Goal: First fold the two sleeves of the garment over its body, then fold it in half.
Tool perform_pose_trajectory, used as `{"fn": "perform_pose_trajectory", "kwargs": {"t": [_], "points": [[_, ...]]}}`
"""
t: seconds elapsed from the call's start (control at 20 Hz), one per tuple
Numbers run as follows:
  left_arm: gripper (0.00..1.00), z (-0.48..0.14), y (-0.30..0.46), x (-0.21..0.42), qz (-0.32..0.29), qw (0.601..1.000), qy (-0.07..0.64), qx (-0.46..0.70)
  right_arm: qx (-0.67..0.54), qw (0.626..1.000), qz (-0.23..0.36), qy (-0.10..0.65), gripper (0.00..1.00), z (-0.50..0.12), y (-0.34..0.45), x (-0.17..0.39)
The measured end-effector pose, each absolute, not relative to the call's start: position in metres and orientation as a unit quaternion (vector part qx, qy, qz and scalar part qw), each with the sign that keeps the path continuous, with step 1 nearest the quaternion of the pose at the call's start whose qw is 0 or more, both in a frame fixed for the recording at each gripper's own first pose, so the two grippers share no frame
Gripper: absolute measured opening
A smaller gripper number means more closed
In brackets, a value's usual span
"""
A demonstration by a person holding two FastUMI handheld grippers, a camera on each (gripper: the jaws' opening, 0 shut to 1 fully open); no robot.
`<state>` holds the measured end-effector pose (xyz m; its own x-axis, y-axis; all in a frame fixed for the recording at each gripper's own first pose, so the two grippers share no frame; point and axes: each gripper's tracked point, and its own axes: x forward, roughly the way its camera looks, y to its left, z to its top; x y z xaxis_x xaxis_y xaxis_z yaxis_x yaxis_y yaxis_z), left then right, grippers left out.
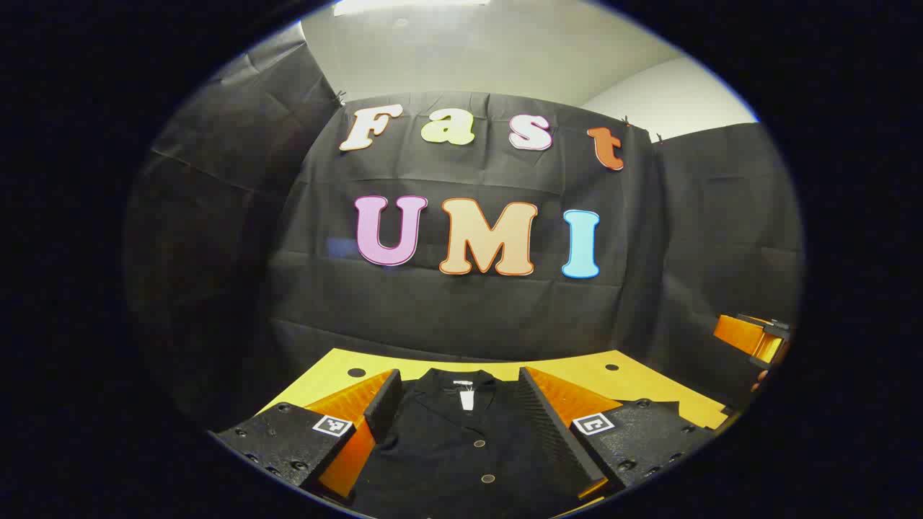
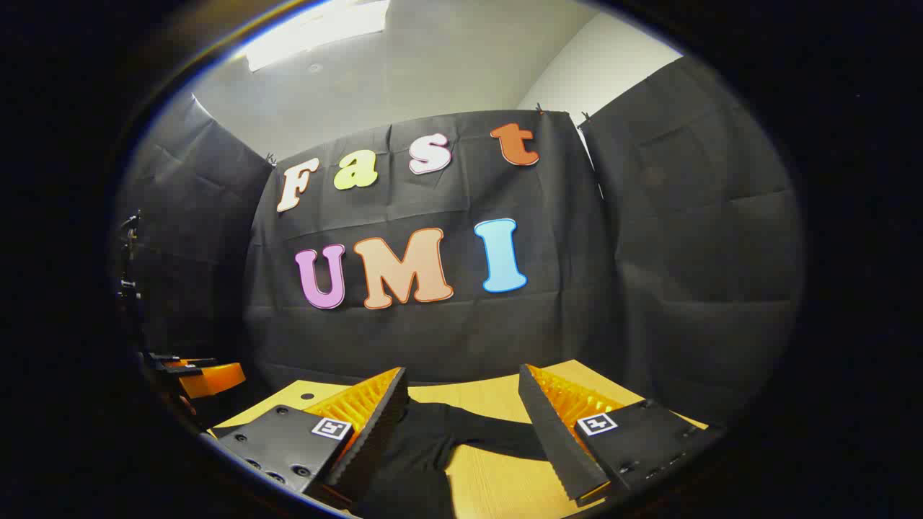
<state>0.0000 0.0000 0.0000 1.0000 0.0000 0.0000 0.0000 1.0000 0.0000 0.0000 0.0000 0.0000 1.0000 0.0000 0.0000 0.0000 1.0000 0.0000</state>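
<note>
The black button-front shirt is lying limp on the yellow table; it looks soft and light. Its sleeve is trailing toward 3 o'clock, best pinched near the cuff. The left gripper and right gripper are both hovering wide open, holding nothing.

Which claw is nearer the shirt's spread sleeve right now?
Right. The right claw hangs open directly over the sleeve; the left claw hangs open over the shirt collar and buttons.

No readable text; garment tag (perhaps printed) illegible.
</note>
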Motion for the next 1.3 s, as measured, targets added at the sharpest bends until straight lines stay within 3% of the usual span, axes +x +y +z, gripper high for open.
{"fn": "perform_pose_trajectory", "kwargs": {"t": [0.05,0.65,0.9,1.3], "points": [[0.96,-0.002,0.001,-0.002,0.004,1.000,0.005,-0.002,0.000,1.000,-0.001,0.002,1.00,-0.002,-0.002,0.000],[0.95,-0.010,0.012,-0.015,0.030,0.999,0.013,0.014,-0.012,0.999,0.030,0.036,0.94,-0.024,0.019,-0.002],[0.96,-0.021,0.020,-0.024,0.048,0.998,0.026,0.014,-0.004,0.998,0.042,0.046,1.00,-0.028,0.025,-0.003],[0.95,-0.026,0.039,-0.039,0.072,0.997,0.029,0.006,-0.016,0.998,0.045,0.051,0.97,-0.032,0.024,-0.002]]}}
